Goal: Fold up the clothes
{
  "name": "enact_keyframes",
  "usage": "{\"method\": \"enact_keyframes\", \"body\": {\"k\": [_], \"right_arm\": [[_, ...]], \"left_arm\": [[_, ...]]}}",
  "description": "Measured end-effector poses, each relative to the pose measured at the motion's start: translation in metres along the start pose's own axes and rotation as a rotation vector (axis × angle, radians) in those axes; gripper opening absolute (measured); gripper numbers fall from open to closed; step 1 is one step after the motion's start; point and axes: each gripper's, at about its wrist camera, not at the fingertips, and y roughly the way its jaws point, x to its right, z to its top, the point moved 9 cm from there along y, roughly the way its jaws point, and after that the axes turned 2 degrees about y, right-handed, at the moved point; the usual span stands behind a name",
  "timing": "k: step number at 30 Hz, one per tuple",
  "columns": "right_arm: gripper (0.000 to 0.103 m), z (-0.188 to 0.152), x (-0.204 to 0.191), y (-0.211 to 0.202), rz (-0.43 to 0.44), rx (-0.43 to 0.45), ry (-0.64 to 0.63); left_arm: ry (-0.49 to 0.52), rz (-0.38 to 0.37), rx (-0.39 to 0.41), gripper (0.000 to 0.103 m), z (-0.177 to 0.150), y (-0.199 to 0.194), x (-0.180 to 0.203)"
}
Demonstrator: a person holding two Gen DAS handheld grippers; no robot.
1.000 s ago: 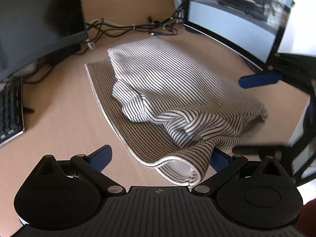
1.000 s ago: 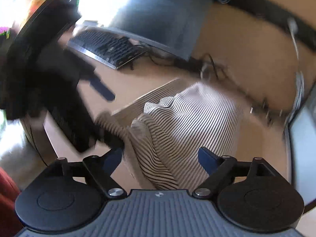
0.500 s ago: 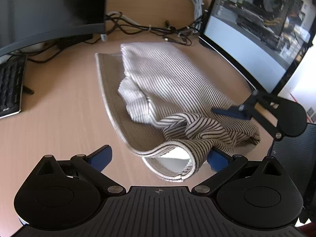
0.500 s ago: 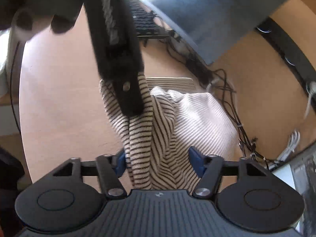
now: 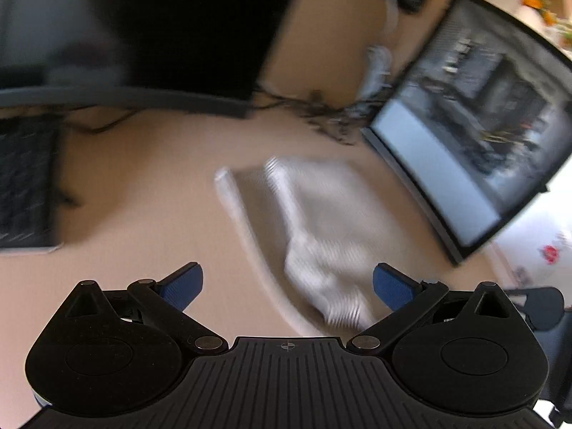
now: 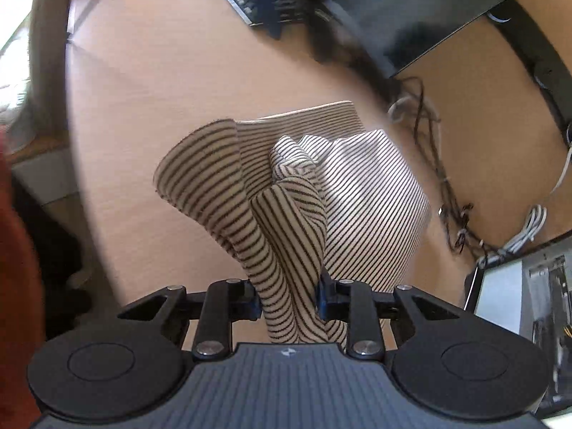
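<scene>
Left wrist view, badly blurred: the left tool [image 5: 287, 283] stands spread wide with nothing between its blue pads, so it carries nothing. Ahead of it and a little toward its right pad, the striped garment [image 5: 321, 221] lies bunched on the tabletop [image 5: 143, 186], a loose end reaching close beneath the right pad. A dark monitor [image 5: 143, 25] stands beyond, a lit monitor [image 5: 464, 143] off to the tool's right, a keyboard [image 5: 25, 186] to its left.

Right wrist view: the right tool [image 6: 287, 302] pinches a gathered fold of the same garment [image 6: 357, 193]; its jaws have just been closing and the pads now press the cloth from both sides. The fold rises steeply from the heap straight into the tool, which suggests the cloth is being lifted there to carry that end over the rest. The flat part lies ahead on the tabletop [image 6: 143, 89], cables [image 6: 447, 193] to its right. The left tool's free jaws probably leave it ready to take another edge.
</scene>
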Motion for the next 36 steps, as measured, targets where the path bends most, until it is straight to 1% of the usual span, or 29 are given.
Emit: {"method": "enact_keyframes", "body": {"k": [2, 3, 4, 6, 8, 10, 11, 13, 15, 17, 19, 21, 23, 24, 25, 26, 27, 28, 29, 30, 32, 34, 36], "right_arm": [[0.026, 0.003, -0.006, -0.023, 0.023, -0.040, -0.014], [0.026, 0.005, -0.009, -0.033, 0.028, -0.056, -0.032], [0.026, 0.007, -0.011, -0.046, 0.026, -0.069, -0.060], [0.025, 0.014, -0.010, -0.068, 0.017, -0.089, -0.137], [0.024, 0.029, 0.003, -0.087, 0.007, -0.090, -0.207], [0.024, 0.048, 0.023, -0.097, 0.013, -0.070, -0.237], [0.025, 0.056, 0.034, -0.095, 0.034, -0.050, -0.241], [0.026, 0.065, 0.049, -0.083, 0.112, -0.005, -0.251], [0.026, 0.063, 0.056, -0.065, 0.188, 0.022, -0.250], [0.026, 0.051, 0.060, -0.034, 0.233, 0.012, -0.260], [0.027, 0.041, 0.069, 0.001, 0.250, -0.012, -0.296], [0.031, 0.039, 0.082, 0.031, 0.256, -0.014, -0.269], [0.032, 0.046, 0.093, 0.051, 0.280, 0.002, -0.193], [0.034, 0.048, 0.096, 0.058, 0.290, 0.009, -0.175], [0.037, 0.050, 0.098, 0.064, 0.296, 0.018, -0.171], [0.047, 0.051, 0.099, 0.070, 0.298, 0.026, -0.164], [0.054, 0.052, 0.099, 0.076, 0.292, 0.035, -0.154], [0.057, 0.052, 0.100, 0.081, 0.290, 0.045, -0.133], [0.064, 0.054, 0.103, 0.084, 0.292, 0.057, -0.096], [0.067, 0.055, 0.105, 0.084, 0.290, 0.068, -0.060], [0.067, 0.059, 0.114, 0.074, 0.253, 0.108, 0.001], [0.067, 0.060, 0.130, 0.059, 0.168, 0.159, 0.061], [0.067, 0.053, 0.146, 0.045, 0.071, 0.191, 0.146]], "left_arm": [[0.054, -0.071, -0.012, 0.103, 0.004, 0.017, 0.020], [0.089, -0.100, -0.020, 0.099, 0.003, 0.026, 0.030], [0.126, -0.120, -0.030, 0.092, 0.002, 0.036, 0.039], [0.197, -0.123, -0.060, 0.079, -0.003, 0.053, 0.049], [0.232, -0.130, -0.094, 0.077, -0.010, 0.068, 0.053], [0.240, -0.151, -0.127, 0.075, -0.017, 0.078, 0.055], [0.237, -0.158, -0.142, 0.075, -0.020, 0.082, 0.055], [0.225, -0.157, -0.170, 0.068, -0.024, 0.090, 0.051], [0.221, -0.147, -0.174, 0.066, -0.026, 0.093, 0.045], [0.215, -0.136, -0.182, 0.065, -0.026, 0.092, 0.042], [0.212, -0.136, -0.189, 0.067, -0.027, 0.091, 0.042], [0.195, -0.125, -0.178, 0.066, -0.026, 0.087, 0.038], [0.143, -0.115, -0.154, 0.067, -0.025, 0.077, 0.029], [0.114, -0.117, -0.138, 0.072, -0.023, 0.068, 0.023], [0.088, -0.117, -0.119, 0.074, -0.021, 0.058, 0.016], [0.069, -0.103, -0.097, 0.075, -0.017, 0.048, 0.010], [0.055, -0.084, -0.071, 0.077, -0.011, 0.038, 0.004], [0.047, -0.067, -0.042, 0.078, -0.005, 0.028, -0.001], [0.038, -0.054, -0.014, 0.079, 0.000, 0.019, -0.005], [0.032, -0.052, 0.011, 0.080, 0.006, 0.012, -0.005], [0.041, -0.068, 0.056, 0.080, 0.021, 0.002, 0.004], [0.077, -0.109, 0.091, 0.080, 0.032, -0.001, 0.024], [0.127, -0.177, 0.107, 0.080, 0.036, 0.005, 0.052]]}}
